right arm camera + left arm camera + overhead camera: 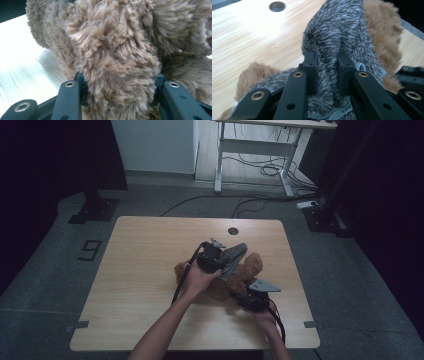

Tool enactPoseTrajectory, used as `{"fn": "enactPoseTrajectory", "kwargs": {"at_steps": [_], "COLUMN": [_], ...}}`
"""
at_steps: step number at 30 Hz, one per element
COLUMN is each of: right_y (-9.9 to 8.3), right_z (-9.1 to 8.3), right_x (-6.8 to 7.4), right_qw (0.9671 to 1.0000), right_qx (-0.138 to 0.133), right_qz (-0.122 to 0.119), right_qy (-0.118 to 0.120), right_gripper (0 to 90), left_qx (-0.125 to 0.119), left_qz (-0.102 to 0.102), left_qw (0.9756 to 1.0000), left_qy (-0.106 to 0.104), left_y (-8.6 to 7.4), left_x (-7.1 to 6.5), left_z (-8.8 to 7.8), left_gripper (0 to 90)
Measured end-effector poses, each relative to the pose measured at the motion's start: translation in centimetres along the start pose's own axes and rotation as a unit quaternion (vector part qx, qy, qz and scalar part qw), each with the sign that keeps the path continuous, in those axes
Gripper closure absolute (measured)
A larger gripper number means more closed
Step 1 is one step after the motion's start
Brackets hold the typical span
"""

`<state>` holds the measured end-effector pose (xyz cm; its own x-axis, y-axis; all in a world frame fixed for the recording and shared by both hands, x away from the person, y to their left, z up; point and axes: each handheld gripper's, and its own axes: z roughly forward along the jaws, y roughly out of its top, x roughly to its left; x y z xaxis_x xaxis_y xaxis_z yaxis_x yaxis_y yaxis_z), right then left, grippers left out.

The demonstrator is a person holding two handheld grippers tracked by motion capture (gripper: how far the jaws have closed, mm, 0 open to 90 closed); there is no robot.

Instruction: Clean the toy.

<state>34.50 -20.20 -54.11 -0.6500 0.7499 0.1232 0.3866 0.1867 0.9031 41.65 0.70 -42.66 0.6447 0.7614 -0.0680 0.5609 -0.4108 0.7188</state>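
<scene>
A brown plush bear (pixel 253 264) lies on the wooden table (pixel 145 255), partly wrapped in a grey fuzzy garment (pixel 237 253). My left gripper (pixel 226 265) reaches in from the bear's left and is shut on a fold of the grey garment (pixel 332 37); the fold is pinched between its fingers (pixel 310 63). My right gripper (pixel 242 291) sits at the bear's near side. Its jaws clamp a thick brown furry limb (pixel 112 55), with the right gripper (pixel 120 86) shut on the bear. Brown fur (pixel 384 30) shows to the right of the garment.
A round cable hole (pixel 233 231) lies in the table behind the bear. The left half of the tabletop is bare wood. Beyond the table stand a white desk frame (pixel 260 145), floor cables (pixel 270 170) and black stand bases (pixel 95 210).
</scene>
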Motion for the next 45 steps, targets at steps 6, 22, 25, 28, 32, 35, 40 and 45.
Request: {"fn": "enactPoseTrajectory", "kwargs": {"at_steps": [6,22,25,28,32,35,40,45], "right_y": [0.1,0.0,0.0,0.0,0.0,0.0,-0.1,0.0], "right_z": [0.0,0.0,0.0,0.0,0.0,0.0,0.0,0.0], "right_x": [0.1,-0.1,-0.1,-0.2,-0.2,-0.2,-0.5,-0.3], "right_qw": [1.0000,1.0000,0.9999,0.9999,0.9999,0.9999,0.9998,0.9999], "right_qx": [0.000,0.000,0.000,-0.001,0.000,0.000,0.001,-0.001], "right_qz": [-0.003,0.009,0.010,0.012,0.013,0.013,0.017,0.010], "right_qy": [-0.001,0.003,0.003,0.003,0.003,0.004,0.006,0.005], "right_gripper": [53.2,53.2,53.1,53.2,53.2,53.1,53.1,53.0], "left_qx": [-0.023,-0.016,-0.014,-0.029,-0.033,-0.028,-0.008,-0.014], "left_qz": [-0.006,-0.080,-0.085,-0.072,-0.044,-0.023,0.012,-0.011], "left_qw": [0.9997,0.9953,0.9948,0.9964,0.9985,0.9992,0.9999,0.9998], "left_qy": [0.000,0.052,0.055,0.036,0.001,-0.015,0.009,-0.008], "left_y": [-0.8,-4.4,-4.6,-4.2,-3.0,-2.4,-2.3,-3.6], "left_x": [1.4,9.0,9.4,8.5,5.6,3.8,1.6,3.8], "left_z": [-2.9,-5.9,-6.0,-6.1,-5.2,-4.3,-2.4,-3.6], "left_gripper": [72.9,72.1,71.9,72.0,72.0,72.0,72.3,72.2]}}
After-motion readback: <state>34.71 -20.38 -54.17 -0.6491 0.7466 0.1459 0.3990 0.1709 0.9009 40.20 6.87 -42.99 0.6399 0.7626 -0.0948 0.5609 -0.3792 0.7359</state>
